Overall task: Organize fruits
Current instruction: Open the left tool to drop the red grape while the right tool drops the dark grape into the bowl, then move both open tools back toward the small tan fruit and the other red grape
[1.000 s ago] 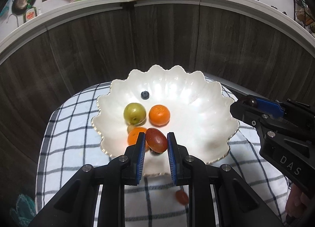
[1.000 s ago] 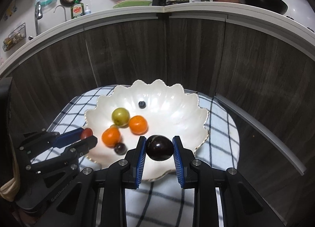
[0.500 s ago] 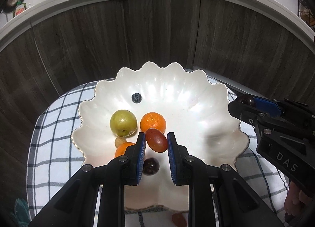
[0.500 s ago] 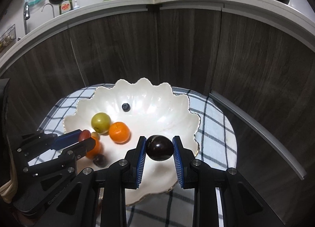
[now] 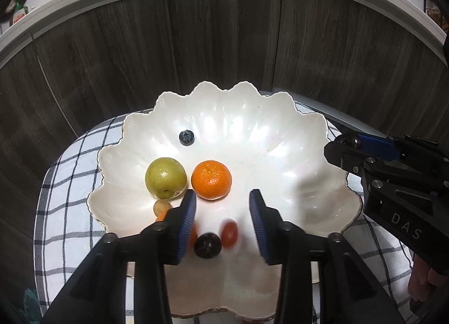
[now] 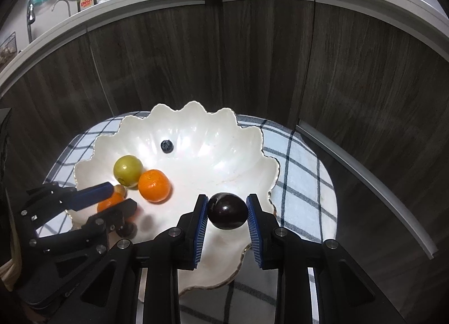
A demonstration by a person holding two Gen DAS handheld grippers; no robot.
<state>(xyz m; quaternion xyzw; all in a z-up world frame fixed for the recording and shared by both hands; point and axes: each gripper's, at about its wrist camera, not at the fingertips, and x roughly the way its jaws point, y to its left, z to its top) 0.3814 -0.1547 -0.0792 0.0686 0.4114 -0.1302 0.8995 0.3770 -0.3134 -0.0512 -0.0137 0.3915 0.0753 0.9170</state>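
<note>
A white scalloped bowl (image 5: pixel 280 96) (image 6: pixel 193 105) holds a green fruit (image 5: pixel 165 178), an orange (image 5: pixel 211 179), a blueberry (image 5: pixel 186 136), a small tan fruit (image 5: pixel 162 207) and a dark grape (image 5: pixel 207 244). A second orange (image 6: pixel 108 203) is partly hidden by a finger. My left gripper (image 5: pixel 223 206) (image 6: pixel 120 197) hangs over the bowl's near side with its jaws opening. A small red fruit (image 5: pixel 229 233), blurred, lies below them, free of the pads. My right gripper (image 6: pixel 227 203) (image 5: pixel 348 150) is shut on a dark plum (image 6: pixel 227 210) over the bowl's right rim.
The bowl rests on a blue-checked white cloth (image 5: pixel 70 183) (image 6: pixel 303 169). Dark wood-grain cabinet fronts (image 6: pixel 252 57) rise close behind, topped by a white counter with dishes. A person's hand (image 5: pixel 421 290) shows at the lower right of the left wrist view.
The left jaws have parted and let go of the red fruit, which now sits in the bowl beside the dark grape. Both grippers came forward over the bowl. The right still grips the plum.
</note>
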